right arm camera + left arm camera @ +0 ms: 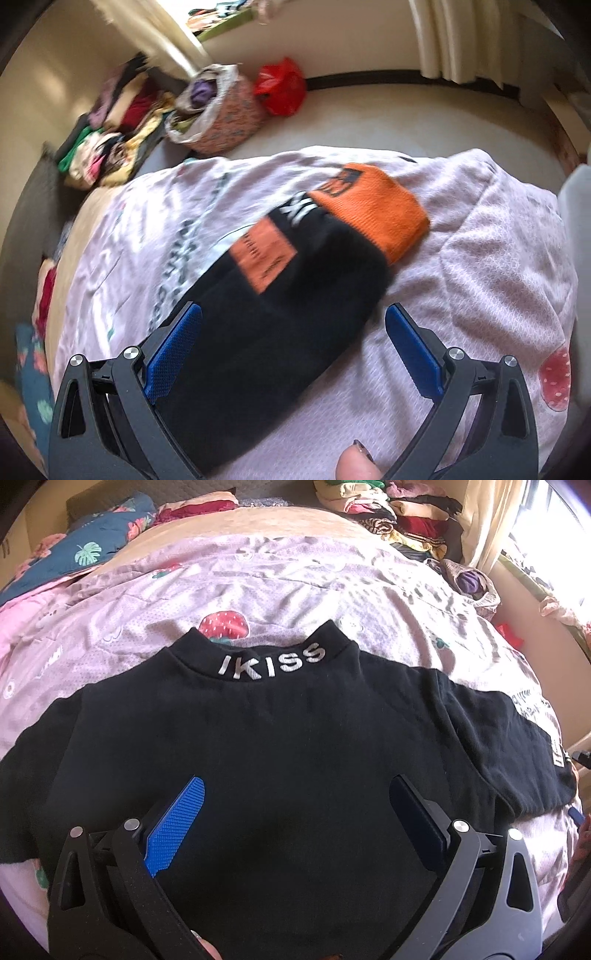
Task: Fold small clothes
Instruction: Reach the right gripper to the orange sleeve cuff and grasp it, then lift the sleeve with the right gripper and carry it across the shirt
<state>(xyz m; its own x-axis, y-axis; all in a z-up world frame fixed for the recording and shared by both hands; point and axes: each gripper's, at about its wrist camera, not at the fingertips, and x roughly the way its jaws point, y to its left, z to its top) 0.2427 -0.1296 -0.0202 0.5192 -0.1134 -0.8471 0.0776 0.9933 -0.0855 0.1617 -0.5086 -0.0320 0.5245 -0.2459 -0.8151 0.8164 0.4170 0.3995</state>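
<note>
A small black sweatshirt with "IKISS" stitched on its collar lies flat on a pink strawberry-print blanket, sleeves spread to both sides. My left gripper hovers open over the chest, blue pads wide apart, nothing between them. In the right wrist view, one black sleeve with an orange patch and an orange cuff stretches away from me. My right gripper is open above that sleeve, with the sleeve passing between its fingers.
Stacks of folded clothes sit at the far edge of the bed. A patterned fabric basket and a red bag stand on the floor beyond it. A blue floral quilt lies at far left. A thumb shows at the bottom.
</note>
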